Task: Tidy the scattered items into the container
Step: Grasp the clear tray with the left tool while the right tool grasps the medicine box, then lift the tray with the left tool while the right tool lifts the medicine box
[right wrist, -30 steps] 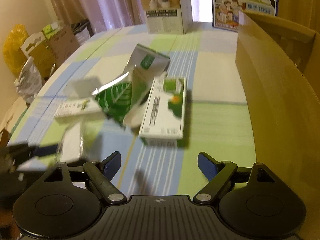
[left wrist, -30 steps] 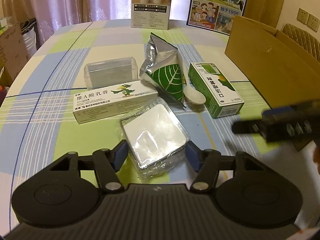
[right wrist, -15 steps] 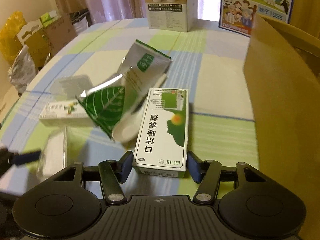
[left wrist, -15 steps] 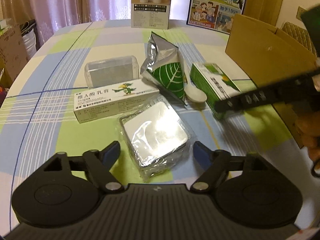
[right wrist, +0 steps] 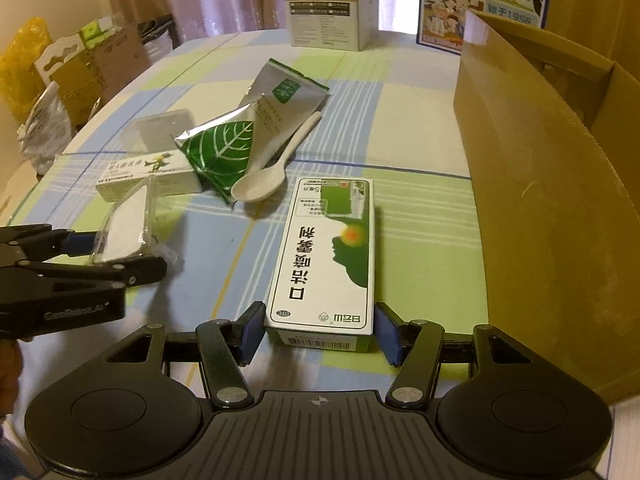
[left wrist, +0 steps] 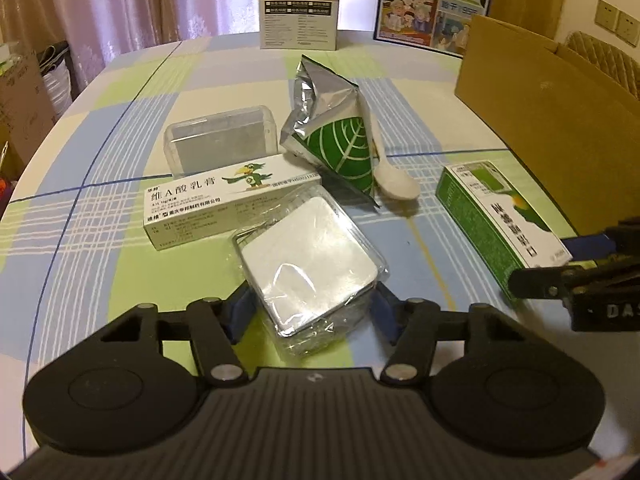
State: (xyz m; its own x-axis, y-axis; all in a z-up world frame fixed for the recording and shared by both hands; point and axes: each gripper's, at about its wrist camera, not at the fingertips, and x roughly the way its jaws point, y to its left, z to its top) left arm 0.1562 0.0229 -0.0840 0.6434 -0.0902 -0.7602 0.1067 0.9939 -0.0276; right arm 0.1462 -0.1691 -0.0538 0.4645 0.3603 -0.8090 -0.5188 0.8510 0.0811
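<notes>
Checked blue, green and white cloth [left wrist: 100, 184] covers the round table, with pale curtains [left wrist: 132, 0] across the upper left of the left wrist view and two printed cartons standing at the far edge.

Low in the centre of that view, the left gripper [left wrist: 312, 308] has its blue pads pressed to both sides of a clear plastic-wrapped white square pack [left wrist: 312, 248], so it is closed on it. Just behind the pack lies a long white ointment box with a green parrot [left wrist: 232, 200], and behind that a clear plastic rectangular case [left wrist: 222, 138]. A silver foil pouch with a green leaf print [left wrist: 336, 136] leans at centre frame, partly over a white plastic spoon [left wrist: 394, 184].

Low in the right wrist view, the right gripper [right wrist: 320, 332] is closed on the near end of a green and white mouth-spray carton [right wrist: 328, 256], pads touching both long sides. An open brown cardboard box [right wrist: 540, 184], the container, fills the right side of that frame, just beside the carton. Bags and cardboard sit on the floor at the upper left [right wrist: 60, 68].
</notes>
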